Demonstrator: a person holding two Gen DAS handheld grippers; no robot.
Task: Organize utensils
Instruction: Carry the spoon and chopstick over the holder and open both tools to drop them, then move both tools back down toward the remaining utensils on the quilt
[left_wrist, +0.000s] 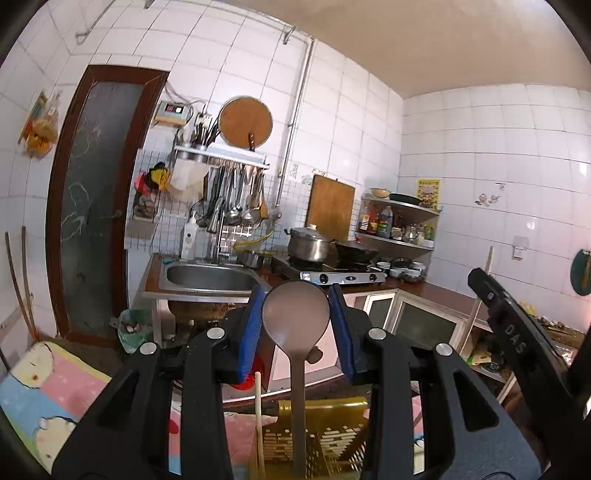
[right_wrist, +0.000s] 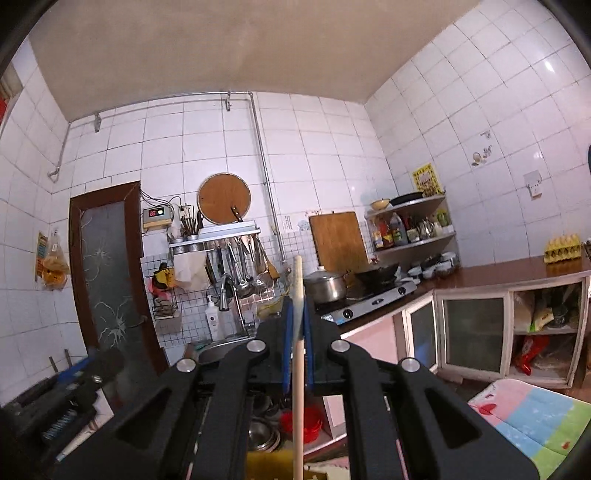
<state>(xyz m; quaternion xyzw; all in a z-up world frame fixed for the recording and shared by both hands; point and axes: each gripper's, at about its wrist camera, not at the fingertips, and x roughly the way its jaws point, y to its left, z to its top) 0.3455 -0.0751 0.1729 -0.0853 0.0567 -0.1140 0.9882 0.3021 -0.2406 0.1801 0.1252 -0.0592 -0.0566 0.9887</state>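
My left gripper (left_wrist: 296, 299) has blue pads either side of the bowl of a grey spoon (left_wrist: 295, 314). The spoon stands upright, its handle running down into a yellow slotted basket (left_wrist: 325, 439); the pads sit close to the bowl, contact unclear. A pale wooden stick (left_wrist: 259, 417) also stands in the basket. My right gripper (right_wrist: 297, 295) is shut on that wooden stick (right_wrist: 298, 369), held upright above the yellow basket (right_wrist: 269, 461). The right gripper's body (left_wrist: 517, 332) shows at the right of the left wrist view.
A colourful mat (left_wrist: 48, 387) covers the surface under the basket. Ahead are a steel sink (left_wrist: 207, 277), a stove with a pot (left_wrist: 308, 243) and a wok (left_wrist: 356, 251), hanging utensils (left_wrist: 236, 199), and low cabinets (right_wrist: 476, 332).
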